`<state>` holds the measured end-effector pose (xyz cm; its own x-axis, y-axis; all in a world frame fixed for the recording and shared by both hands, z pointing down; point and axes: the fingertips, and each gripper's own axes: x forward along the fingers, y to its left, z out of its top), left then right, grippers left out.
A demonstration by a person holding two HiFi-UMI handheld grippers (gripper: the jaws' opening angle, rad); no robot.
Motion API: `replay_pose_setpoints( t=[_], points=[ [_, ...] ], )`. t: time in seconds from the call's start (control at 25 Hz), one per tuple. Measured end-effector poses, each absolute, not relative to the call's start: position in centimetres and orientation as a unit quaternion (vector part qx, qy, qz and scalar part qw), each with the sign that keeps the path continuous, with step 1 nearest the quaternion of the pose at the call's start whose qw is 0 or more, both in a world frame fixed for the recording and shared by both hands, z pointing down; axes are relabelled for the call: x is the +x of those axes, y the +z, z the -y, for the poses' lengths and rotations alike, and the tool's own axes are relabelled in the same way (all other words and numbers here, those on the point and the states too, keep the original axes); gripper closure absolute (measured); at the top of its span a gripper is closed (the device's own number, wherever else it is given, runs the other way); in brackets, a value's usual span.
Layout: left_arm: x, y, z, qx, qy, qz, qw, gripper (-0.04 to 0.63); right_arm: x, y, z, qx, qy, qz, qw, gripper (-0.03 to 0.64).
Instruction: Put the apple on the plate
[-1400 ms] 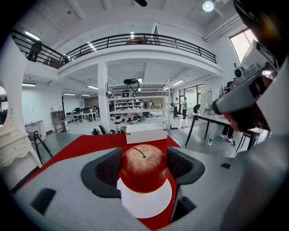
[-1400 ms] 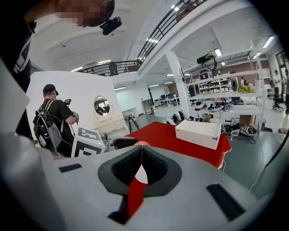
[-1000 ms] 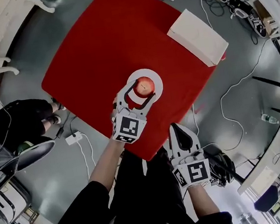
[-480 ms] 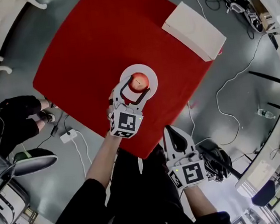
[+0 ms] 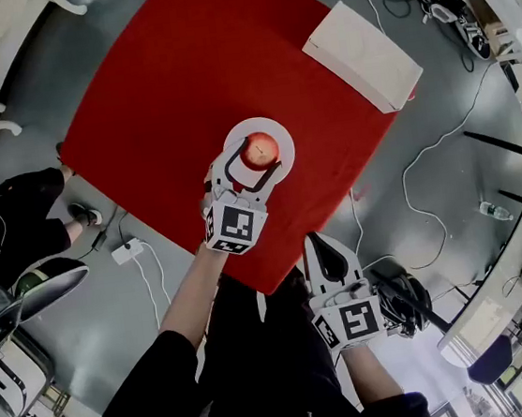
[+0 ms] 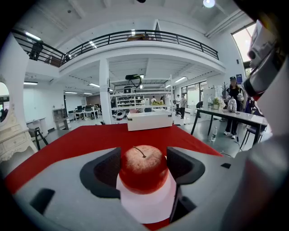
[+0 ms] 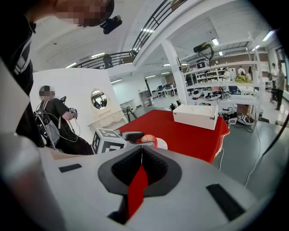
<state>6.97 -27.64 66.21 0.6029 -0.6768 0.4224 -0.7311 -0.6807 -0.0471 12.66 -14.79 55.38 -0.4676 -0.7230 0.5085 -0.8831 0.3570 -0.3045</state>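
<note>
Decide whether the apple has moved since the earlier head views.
No. The apple sits at the middle of the white plate, just as it did in both earlier views.

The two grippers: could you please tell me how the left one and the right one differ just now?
The left gripper has its jaws apart, closed on the apple; the right gripper has its jaws together on nothing. The left gripper reaches over the plate; the right gripper hangs back by the edge of the red table. Both are white and of the same build.
</note>
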Motion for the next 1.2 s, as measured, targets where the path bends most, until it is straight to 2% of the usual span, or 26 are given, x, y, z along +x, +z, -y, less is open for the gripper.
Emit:
replay_pose_setpoints(
  t=[1.2],
  points=[
    [6.45,65.42,27.69,0.896,0.202,0.388,0.074,0.264,11.76,54.73,15.6,0.493,0.275,0.813,0.144,0.604]
  ],
)
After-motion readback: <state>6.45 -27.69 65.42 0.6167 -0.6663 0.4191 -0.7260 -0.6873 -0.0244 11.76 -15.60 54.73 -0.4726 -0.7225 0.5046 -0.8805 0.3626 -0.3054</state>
